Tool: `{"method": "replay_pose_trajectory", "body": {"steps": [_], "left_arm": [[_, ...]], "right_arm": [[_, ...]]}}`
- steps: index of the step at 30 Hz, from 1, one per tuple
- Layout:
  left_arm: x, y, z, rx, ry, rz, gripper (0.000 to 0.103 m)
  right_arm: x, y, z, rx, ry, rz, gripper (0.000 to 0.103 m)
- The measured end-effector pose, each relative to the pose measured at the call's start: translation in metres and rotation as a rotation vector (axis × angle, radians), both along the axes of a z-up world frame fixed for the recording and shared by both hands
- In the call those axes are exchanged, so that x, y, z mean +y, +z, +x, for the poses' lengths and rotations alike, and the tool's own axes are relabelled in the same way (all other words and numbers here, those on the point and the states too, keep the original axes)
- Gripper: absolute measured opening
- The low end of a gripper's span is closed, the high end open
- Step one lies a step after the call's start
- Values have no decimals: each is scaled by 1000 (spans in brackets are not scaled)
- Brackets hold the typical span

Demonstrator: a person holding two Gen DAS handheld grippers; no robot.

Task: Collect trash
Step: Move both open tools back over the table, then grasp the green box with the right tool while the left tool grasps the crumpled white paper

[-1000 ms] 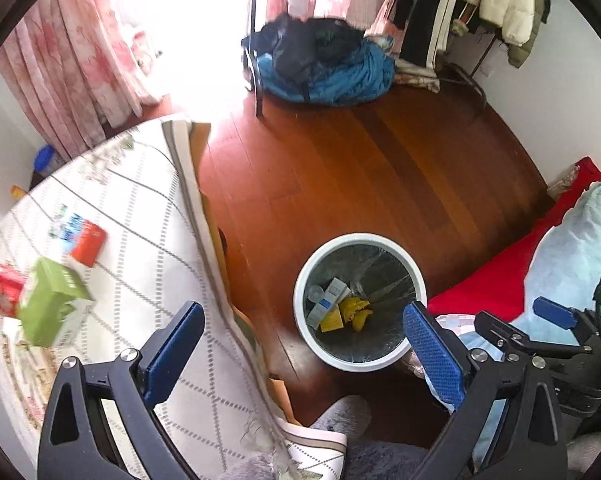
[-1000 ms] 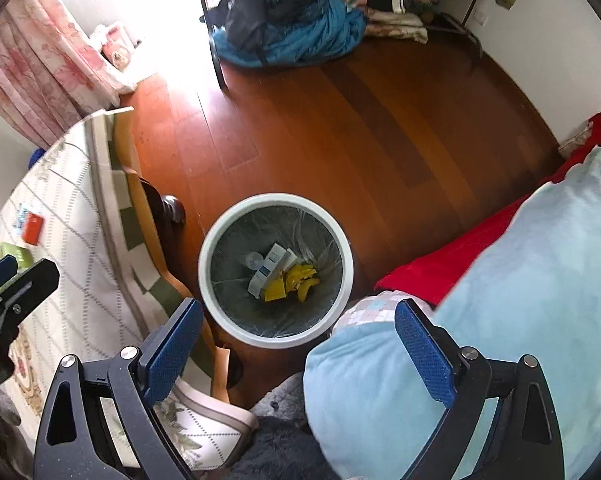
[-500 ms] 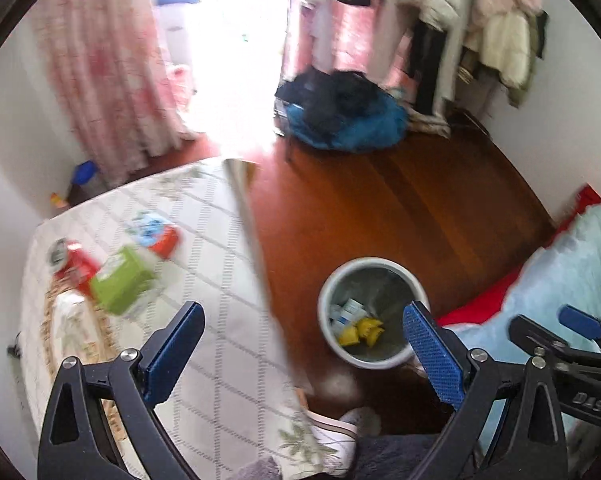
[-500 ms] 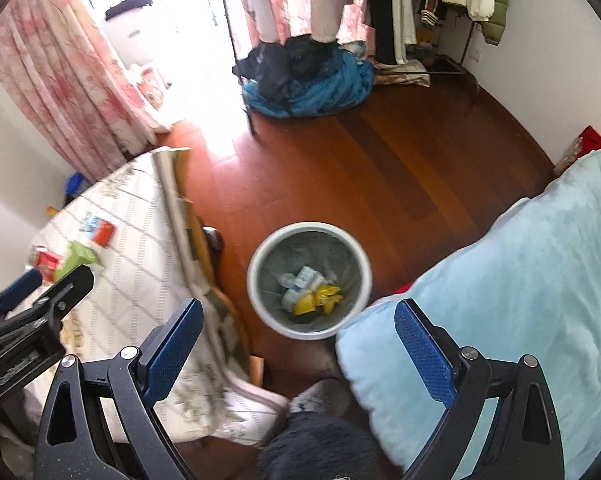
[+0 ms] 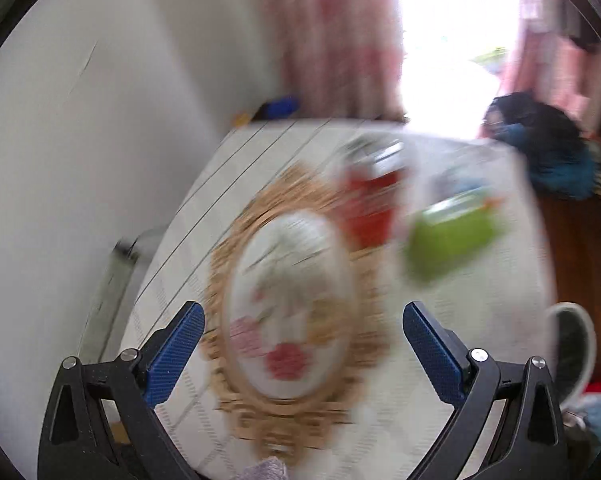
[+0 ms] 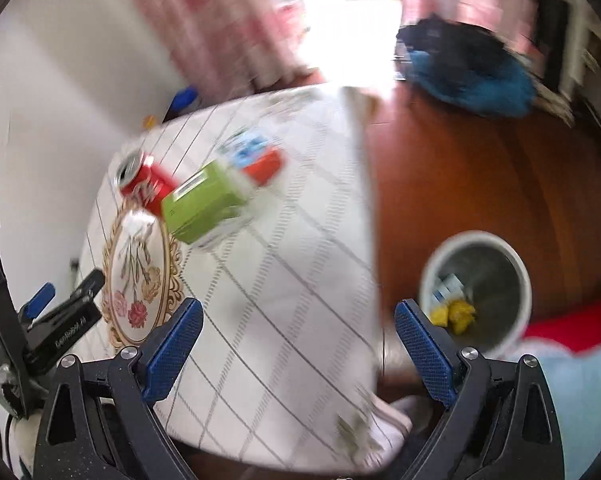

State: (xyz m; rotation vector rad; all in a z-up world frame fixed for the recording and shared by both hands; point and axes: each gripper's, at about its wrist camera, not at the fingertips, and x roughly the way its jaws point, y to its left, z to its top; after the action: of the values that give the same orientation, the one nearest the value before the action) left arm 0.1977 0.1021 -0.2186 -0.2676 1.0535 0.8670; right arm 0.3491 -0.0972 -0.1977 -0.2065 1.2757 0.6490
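Blue-padded fingers of the left gripper (image 5: pixel 302 344) stand wide apart with nothing between them, hanging over the oval floral medallion with a gold scrolled border (image 5: pixel 290 312) printed on the white grid-lined tablecloth (image 5: pixel 472 320). This view is heavily motion-blurred. Beyond the medallion lies a red drink can (image 5: pixel 370 208), and to its right a green cardboard carton (image 5: pixel 452 236); both are smeared, so their exact lie cannot be read here. A white wall (image 5: pixel 80 160) runs close along the table's left edge.

The right gripper (image 6: pixel 298 344) is likewise spread open and empty, held above bare cloth near the table's near edge. The left gripper shows at the far left of this view, low over the medallion. The red can (image 6: pixel 144 184) lies on its side, its silver top pointing up-left toward the wall, its long axis running diagonally. The green carton (image 6: pixel 204 204) touches or overlaps it on the right, long axis up-right. Just behind sits a small flat packet, white and blue with a red end (image 6: pixel 254 156). The cloth between these pieces and the right gripper is open. Past the table's right edge, on brown wood floor (image 6: pixel 480 184), stands a round white bin (image 6: pixel 476 292) holding yellow and white scraps.
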Motion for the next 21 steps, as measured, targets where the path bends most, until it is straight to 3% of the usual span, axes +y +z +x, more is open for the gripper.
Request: {"method": "replay_pose_trajectory", "body": {"steps": [5,11,16,21], "left_arm": [[56,-52,-35,79,131,-62,101],[91,-71,-43,49,184,-153,101],[114,-73,-39,-33,220,-257,101],[134,-71,-16,-182,213,-397,101]], "right_arm": [[108,-36,6,-27,178,-86,98],[176,-72,19,-33,269,-165,99],[195,-97,27,-9,260,-215,98],[177,-90,31,-29,190,-179,95]]}}
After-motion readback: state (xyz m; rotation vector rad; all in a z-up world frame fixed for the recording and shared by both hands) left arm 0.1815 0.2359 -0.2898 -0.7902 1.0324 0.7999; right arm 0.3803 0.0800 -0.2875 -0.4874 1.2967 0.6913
